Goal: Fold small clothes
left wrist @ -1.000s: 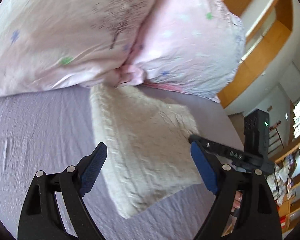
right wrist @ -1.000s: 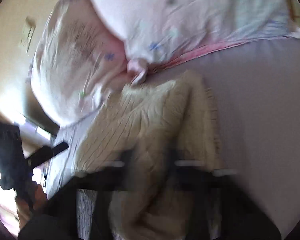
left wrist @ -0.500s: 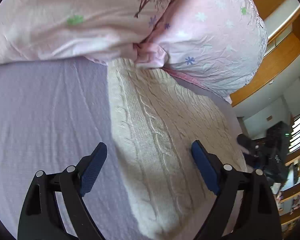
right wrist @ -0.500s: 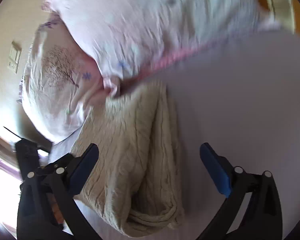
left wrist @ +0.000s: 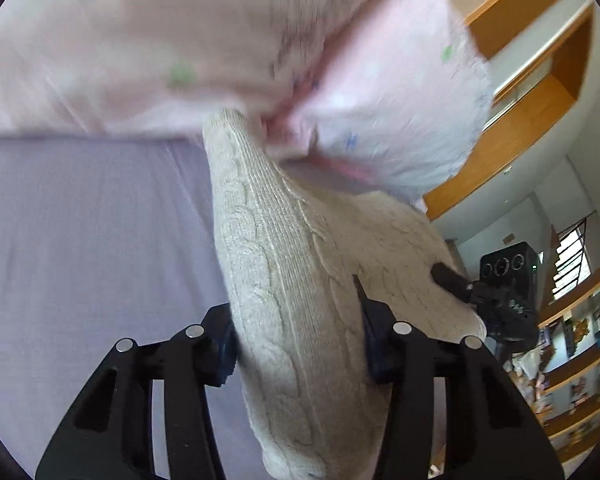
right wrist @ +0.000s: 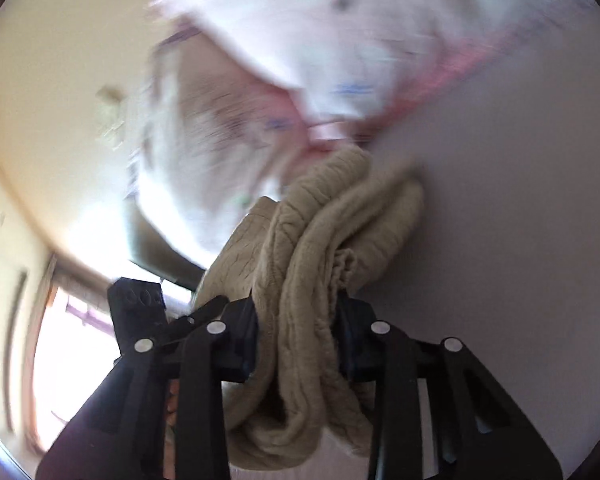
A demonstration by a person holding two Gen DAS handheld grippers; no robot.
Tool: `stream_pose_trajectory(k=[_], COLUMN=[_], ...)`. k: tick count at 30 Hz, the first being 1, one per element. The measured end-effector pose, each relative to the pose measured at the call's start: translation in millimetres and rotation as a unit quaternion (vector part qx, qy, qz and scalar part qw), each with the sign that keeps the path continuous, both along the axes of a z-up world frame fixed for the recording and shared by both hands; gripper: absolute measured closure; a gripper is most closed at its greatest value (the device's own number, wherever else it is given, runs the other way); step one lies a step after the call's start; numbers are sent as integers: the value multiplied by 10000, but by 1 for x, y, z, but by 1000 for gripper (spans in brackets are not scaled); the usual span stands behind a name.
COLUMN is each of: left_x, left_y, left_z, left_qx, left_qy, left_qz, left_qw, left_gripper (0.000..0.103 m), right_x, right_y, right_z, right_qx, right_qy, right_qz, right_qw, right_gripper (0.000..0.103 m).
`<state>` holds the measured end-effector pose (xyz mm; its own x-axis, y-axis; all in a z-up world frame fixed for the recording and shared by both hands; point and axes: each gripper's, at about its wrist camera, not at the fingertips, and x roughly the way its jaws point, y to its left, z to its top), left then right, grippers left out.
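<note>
A folded cream cable-knit sweater lies on the lilac bedsheet, its far end against the pink pillows. My left gripper is shut on the sweater's near edge, the knit bunched between its blue pads. My right gripper is shut on the sweater's thick folded layers at the other side. The right gripper also shows at the right of the left wrist view, touching the sweater's edge. Both wrist views are motion-blurred at the top.
Two pink patterned pillows sit behind the sweater. Lilac sheet spreads on both sides. Wooden shelving and bookshelves stand beyond the bed's right side; a window glows at left.
Half a second ago both grippers were open over the flat sweater. Both have since shut on its edges and the knit is bunched and raised between them.
</note>
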<state>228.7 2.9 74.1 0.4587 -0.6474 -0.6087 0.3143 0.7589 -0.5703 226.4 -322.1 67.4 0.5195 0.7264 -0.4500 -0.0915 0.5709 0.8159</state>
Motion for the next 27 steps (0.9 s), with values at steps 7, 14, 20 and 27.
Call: stream_pose_trajectory(k=[7,14,20,27], left_x=[-11,-66,-57,-122], left_y=[35,11,-30,12], left_z=[-3,36,-6,6], left_qx=[1706,800,1678,2039], left_qy=[-239,-999,-601,-892], left_qz=[813,94,51,672], left_qw=[9817,9917,9840,9726], left_gripper=[39,16,14,1], right_x=[23,-17,0,-78], right_y=[76,94,113,105], right_z=[-20,58,-4,62], right_qx=[-1373,-737,-671,-2277], right_qy=[489,-833,430,-539], right_qz=[202,397,570,-117], right_qw=[9891,9930,9952,9722], right_gripper=[45,15,16,2])
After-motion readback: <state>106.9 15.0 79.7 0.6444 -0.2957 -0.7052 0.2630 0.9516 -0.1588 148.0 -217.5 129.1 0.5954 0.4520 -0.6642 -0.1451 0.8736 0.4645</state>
